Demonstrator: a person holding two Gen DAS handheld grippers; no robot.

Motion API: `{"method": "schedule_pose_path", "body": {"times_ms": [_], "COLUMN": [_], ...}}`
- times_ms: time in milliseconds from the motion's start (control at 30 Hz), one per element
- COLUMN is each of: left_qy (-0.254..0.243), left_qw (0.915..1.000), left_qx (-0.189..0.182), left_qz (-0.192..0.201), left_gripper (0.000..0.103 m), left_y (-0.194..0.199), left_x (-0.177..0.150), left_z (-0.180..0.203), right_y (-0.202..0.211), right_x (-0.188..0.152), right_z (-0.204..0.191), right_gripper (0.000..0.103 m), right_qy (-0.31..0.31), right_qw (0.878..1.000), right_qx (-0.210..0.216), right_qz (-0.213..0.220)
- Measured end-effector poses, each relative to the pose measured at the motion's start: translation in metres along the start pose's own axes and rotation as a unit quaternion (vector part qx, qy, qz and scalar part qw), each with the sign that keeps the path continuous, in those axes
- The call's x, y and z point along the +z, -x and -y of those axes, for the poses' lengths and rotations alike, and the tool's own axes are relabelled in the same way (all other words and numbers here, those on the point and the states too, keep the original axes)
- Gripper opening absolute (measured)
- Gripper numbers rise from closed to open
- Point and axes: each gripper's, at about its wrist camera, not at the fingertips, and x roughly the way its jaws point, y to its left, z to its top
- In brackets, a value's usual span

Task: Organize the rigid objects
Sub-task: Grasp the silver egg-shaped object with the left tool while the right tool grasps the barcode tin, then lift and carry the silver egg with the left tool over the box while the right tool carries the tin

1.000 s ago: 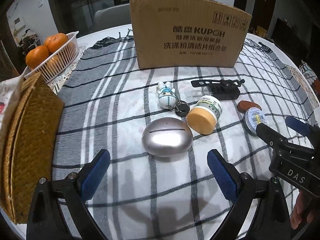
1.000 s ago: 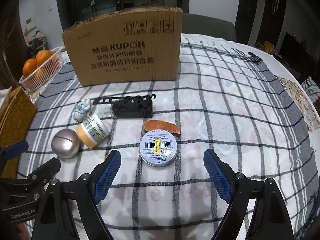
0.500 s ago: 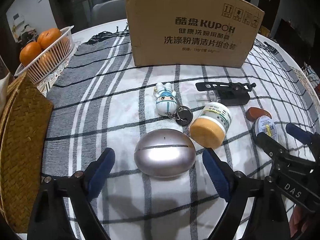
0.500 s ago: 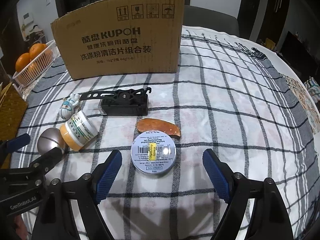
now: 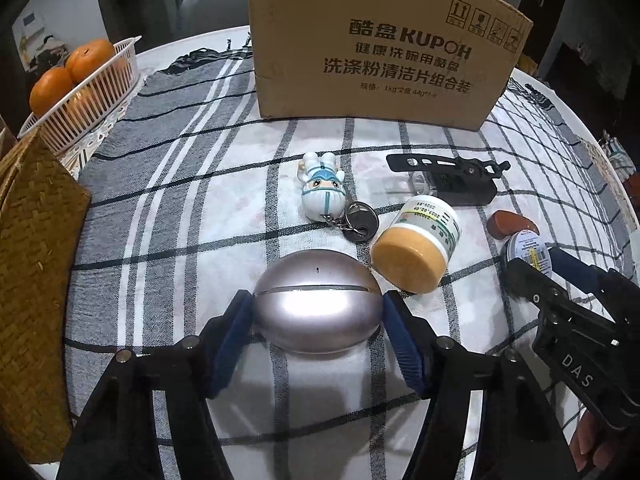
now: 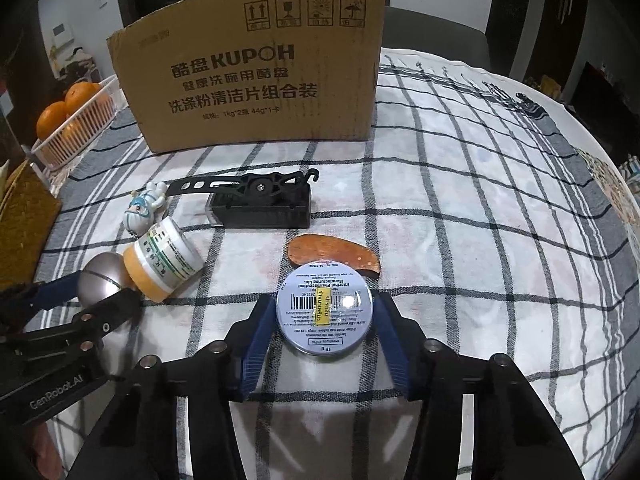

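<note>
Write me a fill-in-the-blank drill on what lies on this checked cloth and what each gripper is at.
1. The left gripper, its jaws closing, has the silver ____-shaped case between its pads.
2. The right gripper is shut on the round ____.
3. The white basket holds ____.
4. The jar with the yellow lid lies on its ____.

Missing words: egg; tin; oranges; side

We're in a home dining room. Checked tablecloth, oranges in a basket, chair behind.
</note>
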Motion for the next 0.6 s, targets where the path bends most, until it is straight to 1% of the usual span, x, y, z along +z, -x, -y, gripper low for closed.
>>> {"method": "schedule_pose_path", "body": {"times_ms": [167,600], "left_qy": [-0.002,-0.005], "left_qw": [1.0000,0.9993], "left_qx": [-0.001,-0.008], "left_qz": [0.007,0.037], "left_gripper": [0.065,0.065], "left_y": [0.008,0.038], "left_x": [-0.002,0.002], "left_z": [0.001,0.005], "right_y": [0.003,0.032], "right_x": [-0.001,-0.001], "right_z": [0.001,0.001], "right_gripper": [0.052,0.051], "right_qy": [-0.005,-0.009], "right_qw": [1.000,0.999], "right_qx": [0.006,0.024], "right_qz": [0.001,0.031]}}
